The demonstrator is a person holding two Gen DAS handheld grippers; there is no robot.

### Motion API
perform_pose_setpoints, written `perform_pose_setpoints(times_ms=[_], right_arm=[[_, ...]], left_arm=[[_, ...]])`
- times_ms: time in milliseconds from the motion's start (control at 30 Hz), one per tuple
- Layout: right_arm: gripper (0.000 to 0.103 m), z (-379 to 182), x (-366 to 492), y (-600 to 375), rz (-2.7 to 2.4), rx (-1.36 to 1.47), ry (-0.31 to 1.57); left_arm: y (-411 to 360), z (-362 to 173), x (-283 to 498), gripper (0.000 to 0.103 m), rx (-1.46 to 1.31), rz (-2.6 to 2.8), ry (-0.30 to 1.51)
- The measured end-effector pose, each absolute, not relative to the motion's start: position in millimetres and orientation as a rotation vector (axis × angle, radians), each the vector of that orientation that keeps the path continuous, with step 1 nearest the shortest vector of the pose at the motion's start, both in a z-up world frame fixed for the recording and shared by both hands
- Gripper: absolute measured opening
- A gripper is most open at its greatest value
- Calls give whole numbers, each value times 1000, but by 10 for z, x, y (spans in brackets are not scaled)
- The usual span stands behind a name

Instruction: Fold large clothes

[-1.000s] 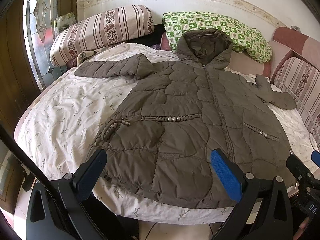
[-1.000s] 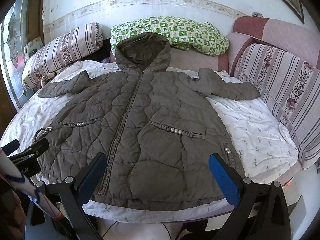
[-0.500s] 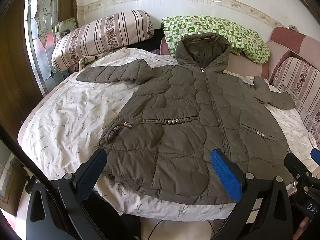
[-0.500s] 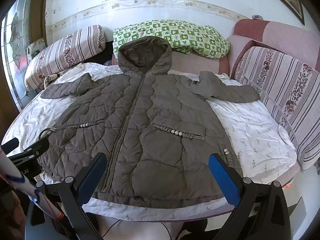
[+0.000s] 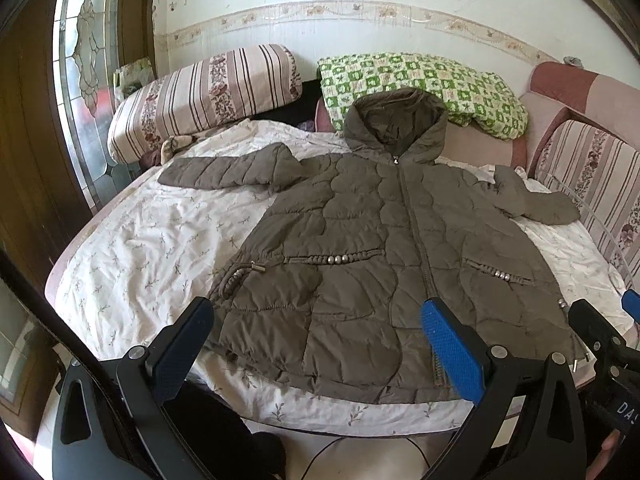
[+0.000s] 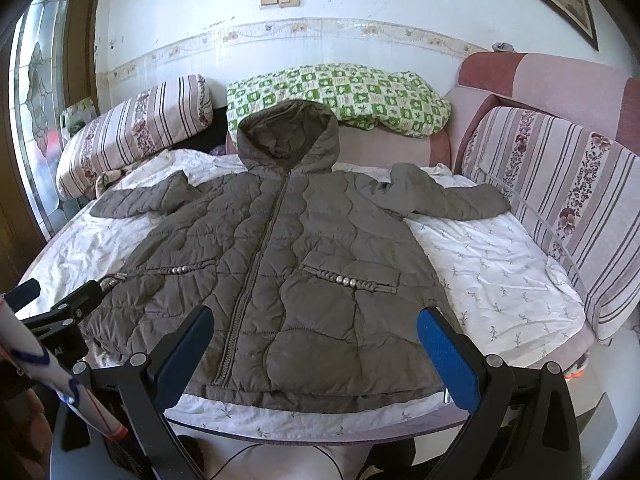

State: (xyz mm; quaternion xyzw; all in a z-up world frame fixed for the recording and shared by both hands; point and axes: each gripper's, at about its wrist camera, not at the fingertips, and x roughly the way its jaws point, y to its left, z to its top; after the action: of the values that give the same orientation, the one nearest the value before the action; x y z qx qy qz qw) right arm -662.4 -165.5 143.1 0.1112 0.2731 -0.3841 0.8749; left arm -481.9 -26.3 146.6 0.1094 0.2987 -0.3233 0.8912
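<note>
Above bed edge — both claws (image 5: 316, 344) (image 6: 316, 344) agape, level, before coat (image 5: 372, 256).

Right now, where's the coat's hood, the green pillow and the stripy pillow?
hood (image 6: 286, 136): right wrist view, middle of its opening.
green pillow (image 6: 340, 92): right wrist view, top face.
stripy pillow (image 5: 208, 92): left wrist view, front side.

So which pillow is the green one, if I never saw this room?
Find the bed with the brown hooded coat spread flat on it. Follow the coat up to its hood; the green pillow lies just behind it, by the wall. It has green and white checks, while the pillow to its left is pink with dark stripes.
</note>
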Motion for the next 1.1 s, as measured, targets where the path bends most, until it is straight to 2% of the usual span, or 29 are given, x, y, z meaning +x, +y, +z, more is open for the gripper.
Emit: perform_pose_setpoints(times_ms=[200,333,600,933,1100], right_arm=[[103,1570,-6694,-1687,-807,227,542],[103,1753,-6757,-1839,-847,224,492],[103,2252,-6698,-2304,-914,217,416],[103,2362,-6327,-2865,-847,274,441],[103,2222,-6182,-3348,-799,407,491]], left_arm=[[-272,1611,-4876,103,225,-689,583],[-343,1857,-4820,103,210,-680,486],[-697,2327,-4425,103,135,-698,402],[-1538,2296,-3815,103,105,-723,478],[-2187,2047,-3514,103,123,-722,530]])
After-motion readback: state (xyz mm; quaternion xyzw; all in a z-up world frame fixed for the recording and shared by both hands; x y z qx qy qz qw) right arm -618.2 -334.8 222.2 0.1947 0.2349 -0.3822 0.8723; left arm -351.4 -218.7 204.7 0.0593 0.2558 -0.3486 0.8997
